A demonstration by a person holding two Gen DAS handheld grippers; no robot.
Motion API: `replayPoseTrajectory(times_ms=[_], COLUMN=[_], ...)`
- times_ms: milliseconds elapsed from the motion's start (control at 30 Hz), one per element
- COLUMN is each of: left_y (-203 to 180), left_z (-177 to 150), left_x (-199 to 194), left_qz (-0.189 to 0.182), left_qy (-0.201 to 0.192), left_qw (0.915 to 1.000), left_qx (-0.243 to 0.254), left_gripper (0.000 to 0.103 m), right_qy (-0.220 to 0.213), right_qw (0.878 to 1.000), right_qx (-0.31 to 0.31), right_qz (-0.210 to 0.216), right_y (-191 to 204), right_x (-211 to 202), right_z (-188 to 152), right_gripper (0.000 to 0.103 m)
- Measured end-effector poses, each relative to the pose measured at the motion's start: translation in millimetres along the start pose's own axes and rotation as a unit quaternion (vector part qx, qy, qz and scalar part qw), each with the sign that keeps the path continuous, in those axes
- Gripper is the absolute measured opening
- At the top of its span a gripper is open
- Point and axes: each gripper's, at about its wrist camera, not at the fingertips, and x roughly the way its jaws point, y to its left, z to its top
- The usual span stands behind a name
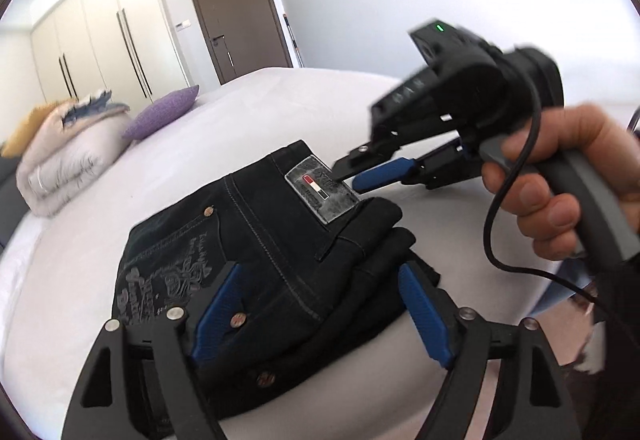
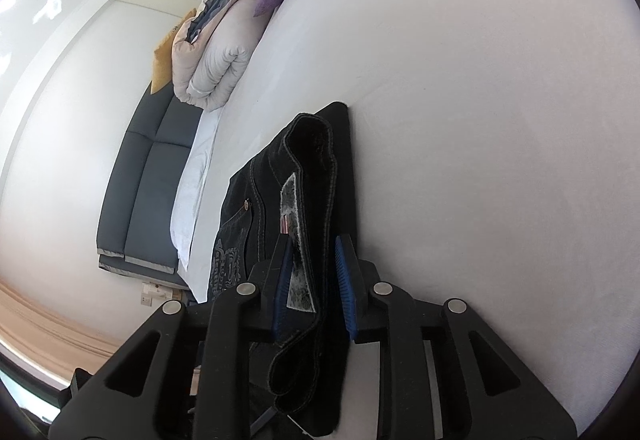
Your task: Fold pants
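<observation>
Dark folded pants (image 1: 256, 240) with a silver waistband patch (image 1: 322, 192) lie on the white bed (image 1: 80, 280). My left gripper (image 1: 320, 268) hovers over their near end, jaws wide open, nothing pinched. A hand (image 1: 552, 176) holds my right gripper (image 1: 348, 178) at the far edge, by the patch. In the right wrist view the thick waistband (image 2: 316, 200) runs between the blue pads (image 2: 282, 280) of the right gripper (image 2: 314, 240), which lie close against it on both sides, with the bed (image 2: 480, 160) behind.
A rolled pale duvet (image 1: 68, 156) and a purple cushion (image 1: 164, 112) sit at the bed's far left. Wardrobes (image 1: 100, 40) and a brown door (image 1: 236, 8) stand beyond. A black cable (image 1: 496, 224) hangs from the right gripper. A dark headboard (image 2: 148, 180) lines the wall.
</observation>
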Motion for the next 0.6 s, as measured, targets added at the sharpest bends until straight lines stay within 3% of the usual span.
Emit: replayPoseTrajectory(times_ms=[33, 67, 100, 200, 300, 400, 433, 467, 533, 600], left_y=[10, 20, 30, 71, 115, 160, 173, 183, 200, 218], left_z=[-2, -3, -3, -4, -6, -4, -2, 0, 4, 13], left_x=[-6, -11, -15, -19, -15, 2, 8, 15, 32, 57], left_qz=[-0.012, -0.022, -0.029, -0.047, -0.043, -0.032, -0.03, -0.031, -0.038, -0.057], left_qy=[0.0, 0.0, 0.002, 0.01, 0.014, 0.03, 0.035, 0.042, 0.052, 0.077], left_qw=[0.9997, 0.999, 0.9981, 0.9917, 0.9839, 0.9767, 0.9748, 0.9734, 0.9718, 0.9682], left_qx=[-0.019, -0.039, -0.055, -0.119, -0.173, -0.21, -0.218, -0.223, -0.227, -0.231], left_gripper=[0.081, 0.073, 0.06, 0.033, 0.019, 0.012, 0.012, 0.012, 0.01, 0.01], right_qy=[-0.003, -0.004, -0.005, 0.012, 0.05, 0.098, 0.102, 0.096, 0.089, 0.088], right_qw=[1.0, 1.0, 1.0, 0.997, 0.994, 0.993, 0.993, 0.993, 0.995, 0.995], right_qx=[0.0, -0.003, -0.014, -0.06, -0.09, -0.064, -0.06, -0.058, -0.039, -0.036], right_qz=[0.0, 0.008, 0.02, 0.035, 0.026, -0.019, -0.027, -0.023, 0.009, 0.015], right_y=[2, 6, 16, 51, 72, 54, 46, 39, 24, 19], right_x=[-7, -13, -18, -20, -2, 26, 31, 31, 29, 28], right_z=[-1, -2, -3, -7, -19, -34, -39, -43, -44, -46], right_gripper=[0.021, 0.021, 0.021, 0.014, 0.013, 0.013, 0.005, 0.0, 0.0, 0.0])
